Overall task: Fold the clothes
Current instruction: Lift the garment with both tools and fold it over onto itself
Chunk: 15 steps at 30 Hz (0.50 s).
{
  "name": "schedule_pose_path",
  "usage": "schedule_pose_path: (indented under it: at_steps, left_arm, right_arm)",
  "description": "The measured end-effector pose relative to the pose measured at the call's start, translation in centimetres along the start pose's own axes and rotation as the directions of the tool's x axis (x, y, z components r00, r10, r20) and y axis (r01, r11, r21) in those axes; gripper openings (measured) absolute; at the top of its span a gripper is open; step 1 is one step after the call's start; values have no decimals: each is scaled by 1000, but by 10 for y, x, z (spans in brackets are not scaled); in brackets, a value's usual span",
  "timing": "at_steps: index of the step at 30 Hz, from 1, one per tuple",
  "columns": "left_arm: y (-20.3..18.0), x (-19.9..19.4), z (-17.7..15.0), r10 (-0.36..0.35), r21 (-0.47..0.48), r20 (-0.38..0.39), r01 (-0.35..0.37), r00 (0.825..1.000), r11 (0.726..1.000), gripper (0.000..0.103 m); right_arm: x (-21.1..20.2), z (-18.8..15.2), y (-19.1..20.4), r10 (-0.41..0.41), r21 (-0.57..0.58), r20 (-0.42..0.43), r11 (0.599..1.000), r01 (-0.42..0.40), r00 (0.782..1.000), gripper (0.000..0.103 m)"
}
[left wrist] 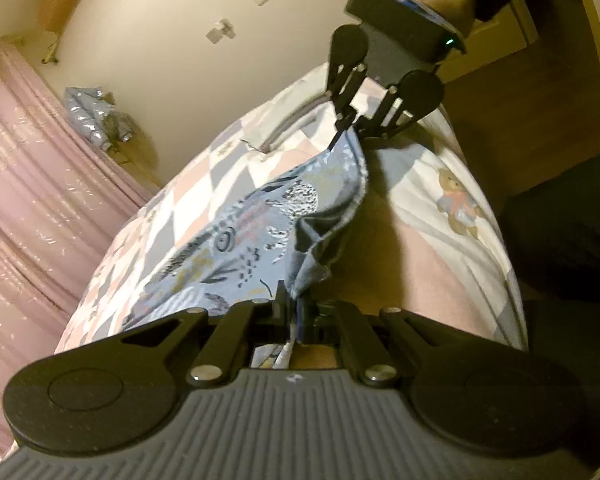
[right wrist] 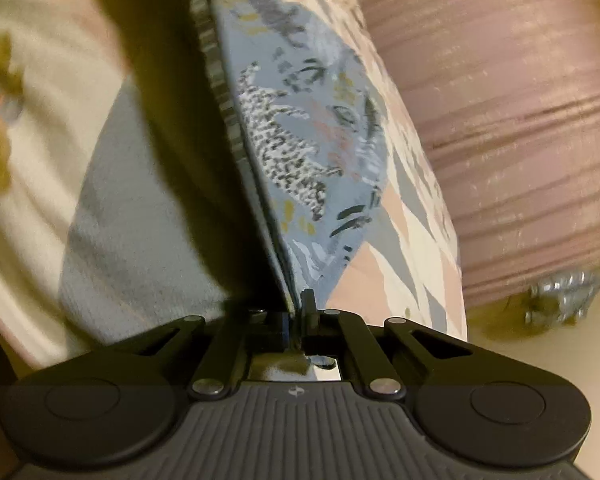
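Both tools, left tool (left wrist: 290, 300) and right tool (left wrist: 342, 130), are clamped on edges of the blue patterned garment (left wrist: 260, 216), lifting it taut above the bed (left wrist: 440, 200) to fold it

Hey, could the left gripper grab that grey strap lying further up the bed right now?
Probably not: the left gripper is shut on the blue patterned garment, as is the right gripper, and the grey strap lies beyond the stretched cloth.
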<state>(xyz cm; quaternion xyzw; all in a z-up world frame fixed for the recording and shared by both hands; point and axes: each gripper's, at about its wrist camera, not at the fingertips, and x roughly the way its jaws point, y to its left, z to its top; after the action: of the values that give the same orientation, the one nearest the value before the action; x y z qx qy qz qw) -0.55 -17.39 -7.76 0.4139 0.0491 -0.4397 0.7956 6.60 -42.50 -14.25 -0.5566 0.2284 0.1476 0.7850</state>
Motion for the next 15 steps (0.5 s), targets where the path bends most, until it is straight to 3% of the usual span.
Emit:
schedule_pose_path:
  at_steps: [7, 15]
  left_arm:
    - [11, -59, -9, 25, -39, -20, -26, 999, 999, 1]
    - [-8, -123, -4, -65, -31, -21, 65, 998, 997, 1]
  right_arm:
    - [-63, 33, -5, -33, 70, 68, 997, 28, 997, 1]
    - [-149, 57, 18, 20, 67, 104, 997, -27, 994, 1]
